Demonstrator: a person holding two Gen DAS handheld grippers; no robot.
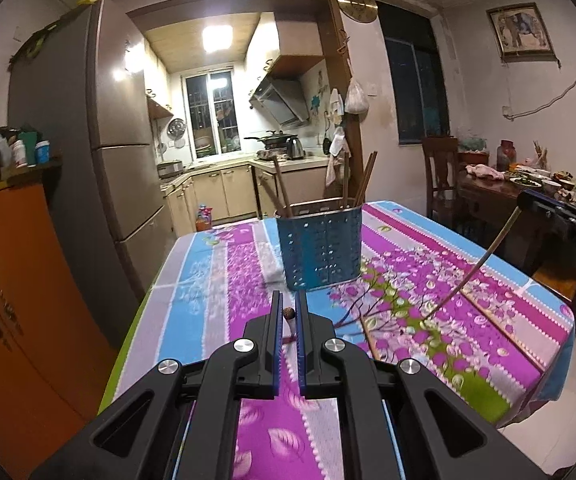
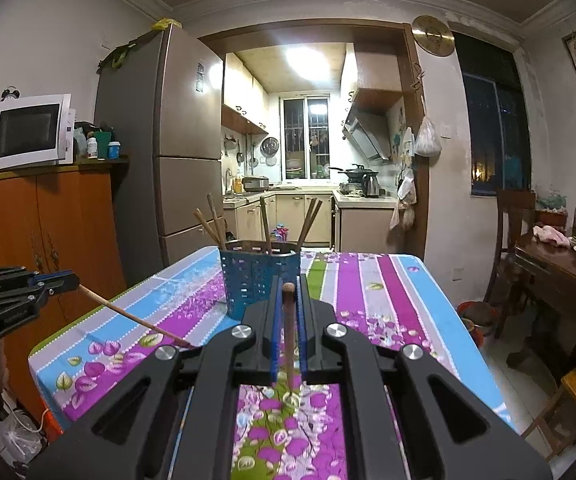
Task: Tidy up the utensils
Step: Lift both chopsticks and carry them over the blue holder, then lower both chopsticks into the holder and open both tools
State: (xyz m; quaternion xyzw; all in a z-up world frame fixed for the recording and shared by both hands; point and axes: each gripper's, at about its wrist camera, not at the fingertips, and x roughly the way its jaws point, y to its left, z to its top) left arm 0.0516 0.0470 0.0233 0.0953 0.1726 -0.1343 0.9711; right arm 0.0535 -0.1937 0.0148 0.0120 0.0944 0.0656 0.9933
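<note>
Item: left hand-held gripper (image 1: 288, 312), pressed together on one wooden chopstick (image 1: 289, 316) near its thick end; in the right view that stick slants down toward the surface (image 2: 388, 280), short of the blue perforated holder (image 1: 320, 248). Item: right hand-held gripper (image 2: 288, 292), pinching a second chopstick (image 2: 289, 320), tip hanging below, also on our side of the holder. Item: holder, upright mid-surface, several chopsticks already standing in it. We judge the step as carrying both sticks to the holder; next we must raise each tip above the holder's rim, then release.
</note>
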